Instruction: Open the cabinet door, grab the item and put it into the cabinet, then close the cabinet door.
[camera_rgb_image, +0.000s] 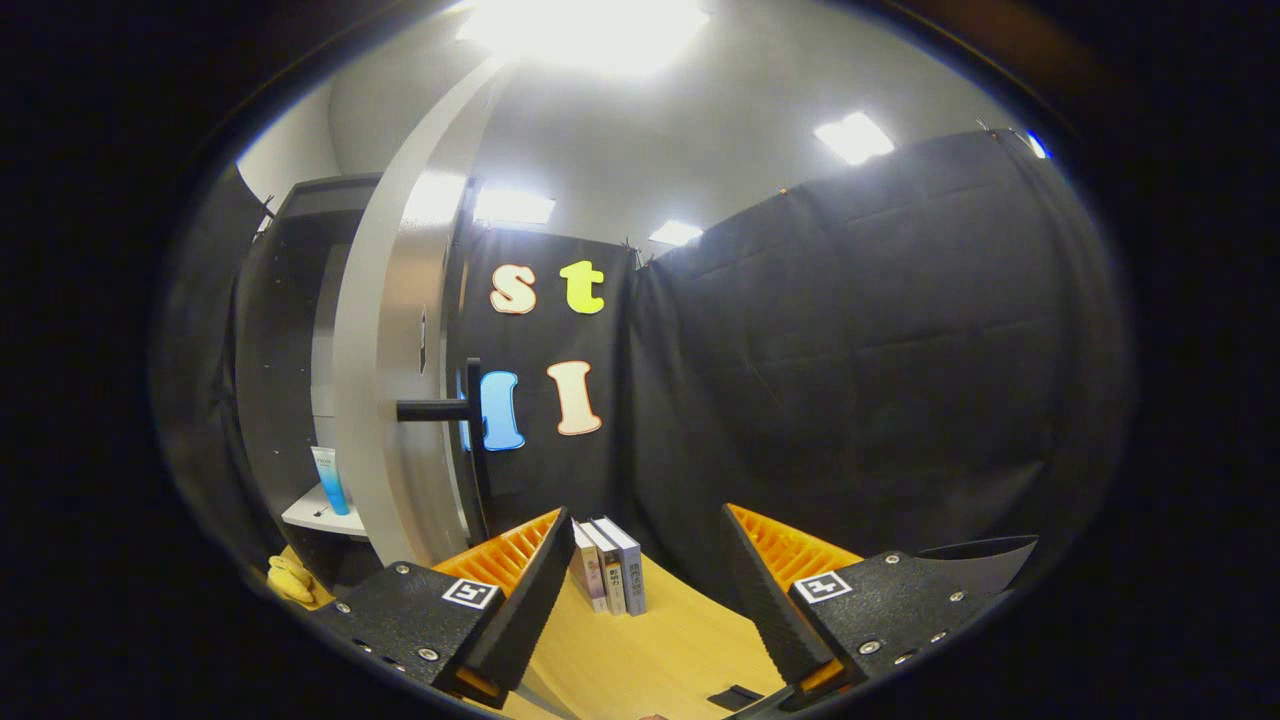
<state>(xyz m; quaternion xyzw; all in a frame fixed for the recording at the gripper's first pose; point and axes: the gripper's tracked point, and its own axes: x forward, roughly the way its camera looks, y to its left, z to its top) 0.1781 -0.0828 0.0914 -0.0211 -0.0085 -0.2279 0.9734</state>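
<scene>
Tool (645, 590) level, fingers apart, empty; cabinet door (385, 400) ajar.

Wooden desk (640, 650), pale and smooth, extended beyond the fingers of the gripper (645, 590), which were spread wide with nothing between them; three books (608, 578) stood upright, spines outward and touching one another, at the desk's far edge against the black cloth wall; a small dark flat object (733, 696) lay on the desk's near part, too small to identify; a yellow item (288, 580) rested at the desk's left edge, beside the cabinet (270, 400); inside the cabinet, a white shelf (315, 518) carried a blue-and-white tube (330, 480) standing upright near the shelf's front edge.
</scene>
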